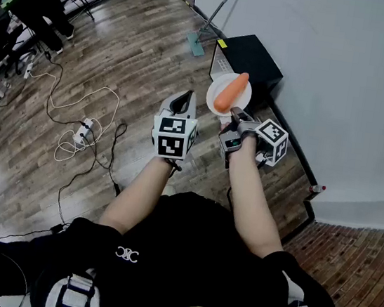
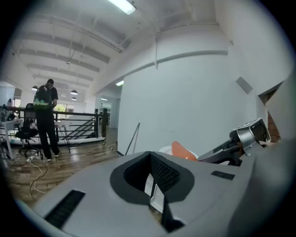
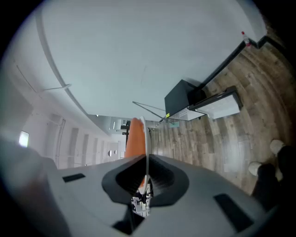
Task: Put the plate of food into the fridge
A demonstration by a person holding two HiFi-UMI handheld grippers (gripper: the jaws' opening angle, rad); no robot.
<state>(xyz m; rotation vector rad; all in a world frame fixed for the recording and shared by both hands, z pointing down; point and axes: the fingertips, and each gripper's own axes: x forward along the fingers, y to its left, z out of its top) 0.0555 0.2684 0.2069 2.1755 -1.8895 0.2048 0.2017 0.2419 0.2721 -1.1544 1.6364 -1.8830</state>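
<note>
A wooden floor [image 1: 135, 56] runs to a white wall [image 1: 344, 78], where a low black cabinet [image 1: 251, 60], likely the fridge, stands. This is the carry step. The right gripper [image 1: 234, 114] is clamped on the rim of the white plate [image 1: 245, 98], which bears a carrot [image 1: 231, 92] and is held just above that cabinet. The left gripper [image 1: 182, 104] is closed and empty. Next, I judge, it must open the door.
</note>
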